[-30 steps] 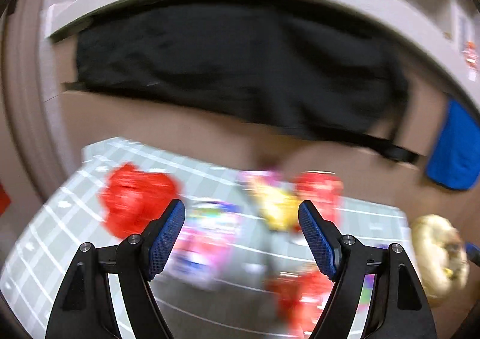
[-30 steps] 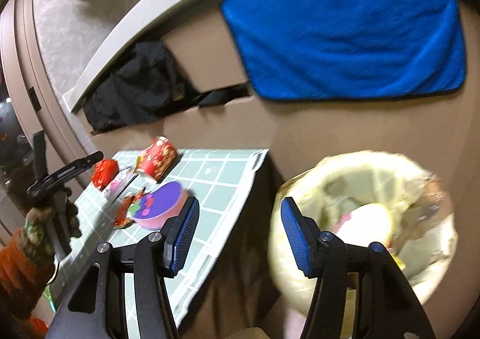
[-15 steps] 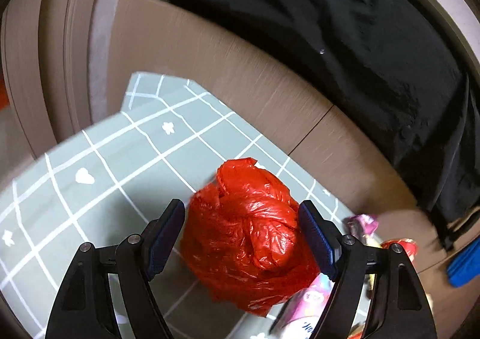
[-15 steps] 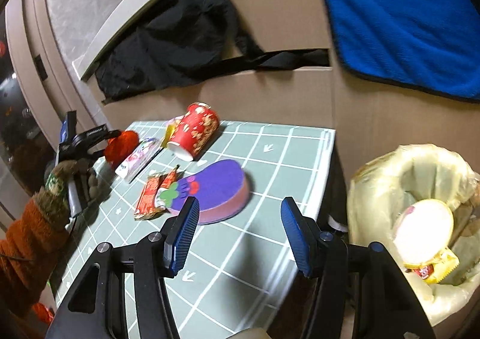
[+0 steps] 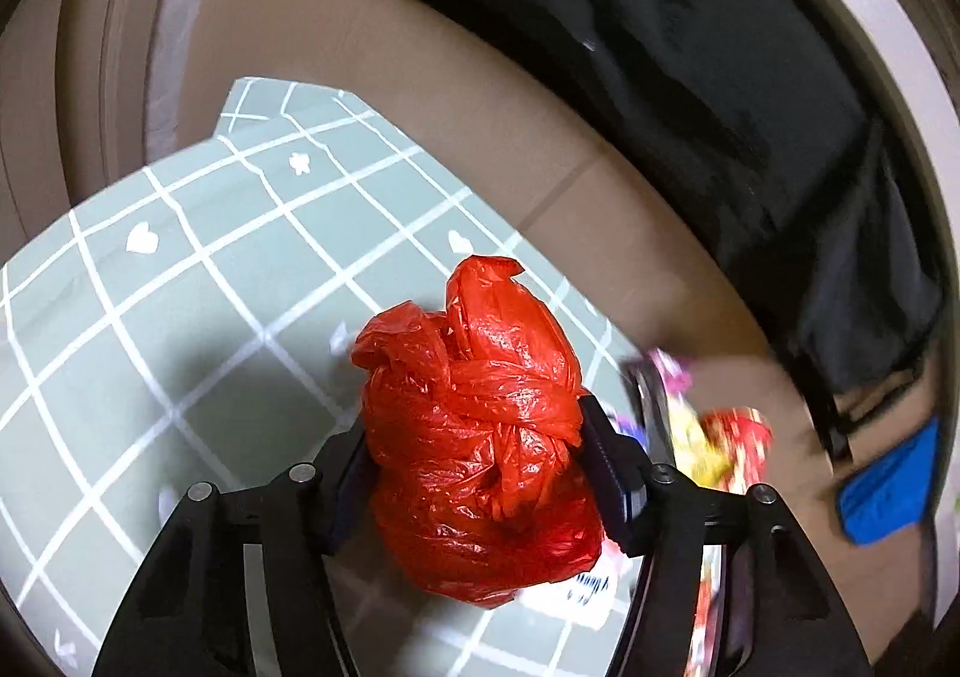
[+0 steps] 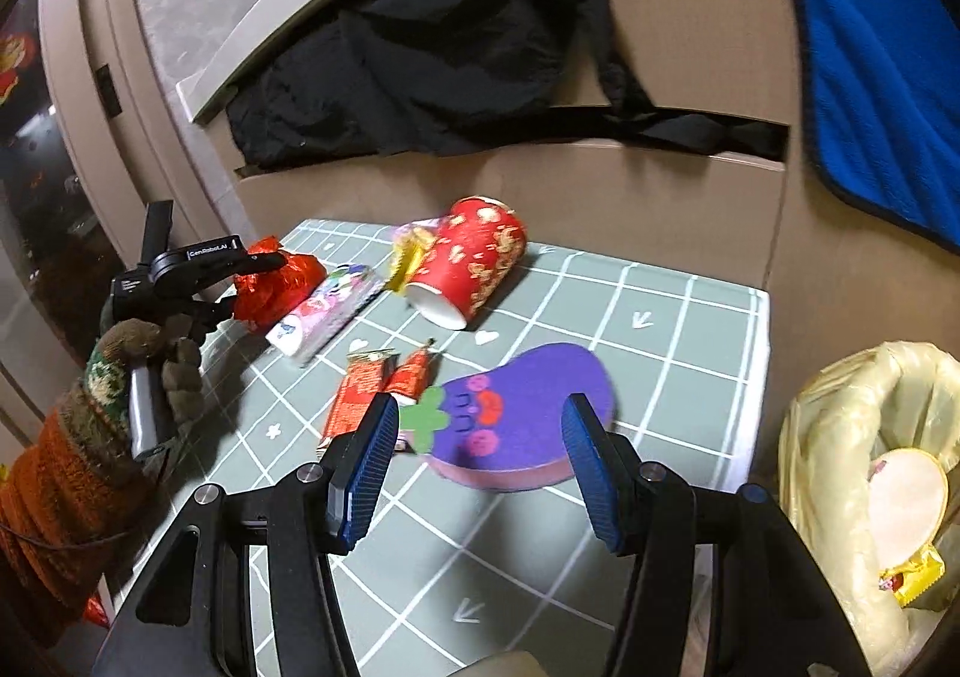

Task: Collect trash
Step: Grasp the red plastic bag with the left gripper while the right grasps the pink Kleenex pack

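A crumpled red plastic bag (image 5: 474, 437) lies at the left end of the green checked mat (image 5: 150, 317). My left gripper (image 5: 474, 431) straddles it, its jaws closing with the pads pressing into the bag's sides. The right wrist view shows the same bag (image 6: 300, 269) in the left gripper (image 6: 255, 284), held by a gloved hand (image 6: 156, 359). My right gripper (image 6: 483, 413) hangs open and empty just above a purple eggplant-shaped pad (image 6: 528, 413). A tipped red paper cup (image 6: 474, 263), a pink wrapper (image 6: 327, 311) and red sachets (image 6: 360, 395) also lie on the mat.
A bin with a yellowish liner (image 6: 840, 425) stands beyond the mat's right edge with some trash inside. A brown cardboard wall backs the mat; a black cloth (image 6: 420, 59) and a blue towel (image 6: 870, 77) hang over it.
My left gripper swung left across the mat, dropped over the red bag and closed in on it. My right gripper moved left from above the bin to over the purple pad.
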{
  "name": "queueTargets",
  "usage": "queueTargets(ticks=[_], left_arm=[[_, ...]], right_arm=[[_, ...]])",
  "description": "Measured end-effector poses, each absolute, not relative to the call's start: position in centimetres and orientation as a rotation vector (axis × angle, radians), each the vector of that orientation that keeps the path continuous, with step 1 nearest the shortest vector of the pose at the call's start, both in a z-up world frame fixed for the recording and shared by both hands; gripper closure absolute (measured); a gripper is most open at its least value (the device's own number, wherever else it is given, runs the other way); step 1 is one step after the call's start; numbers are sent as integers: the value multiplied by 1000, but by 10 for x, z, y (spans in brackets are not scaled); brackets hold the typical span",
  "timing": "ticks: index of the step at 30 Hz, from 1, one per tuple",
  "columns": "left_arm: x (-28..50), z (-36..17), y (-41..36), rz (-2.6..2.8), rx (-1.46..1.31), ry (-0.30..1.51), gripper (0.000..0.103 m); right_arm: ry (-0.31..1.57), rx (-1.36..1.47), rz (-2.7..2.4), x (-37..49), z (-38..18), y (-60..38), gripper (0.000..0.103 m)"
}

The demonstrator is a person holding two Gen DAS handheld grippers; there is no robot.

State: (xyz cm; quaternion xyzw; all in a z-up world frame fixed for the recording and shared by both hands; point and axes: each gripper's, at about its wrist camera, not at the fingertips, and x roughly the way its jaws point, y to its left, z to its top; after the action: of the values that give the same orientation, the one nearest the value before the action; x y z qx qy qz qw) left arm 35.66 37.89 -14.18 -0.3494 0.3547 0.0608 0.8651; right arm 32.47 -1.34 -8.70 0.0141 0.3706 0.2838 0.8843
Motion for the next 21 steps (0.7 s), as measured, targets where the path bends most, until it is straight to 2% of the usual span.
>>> queueTargets(ticks=[9,21], left_arm=[[291,-125,323,19,-611,774,43],[200,-87,336,206,-490,583,43]], right_arm=[[800,10,625,319,-91,4,48],[802,-76,738,333,-93,105,48]])
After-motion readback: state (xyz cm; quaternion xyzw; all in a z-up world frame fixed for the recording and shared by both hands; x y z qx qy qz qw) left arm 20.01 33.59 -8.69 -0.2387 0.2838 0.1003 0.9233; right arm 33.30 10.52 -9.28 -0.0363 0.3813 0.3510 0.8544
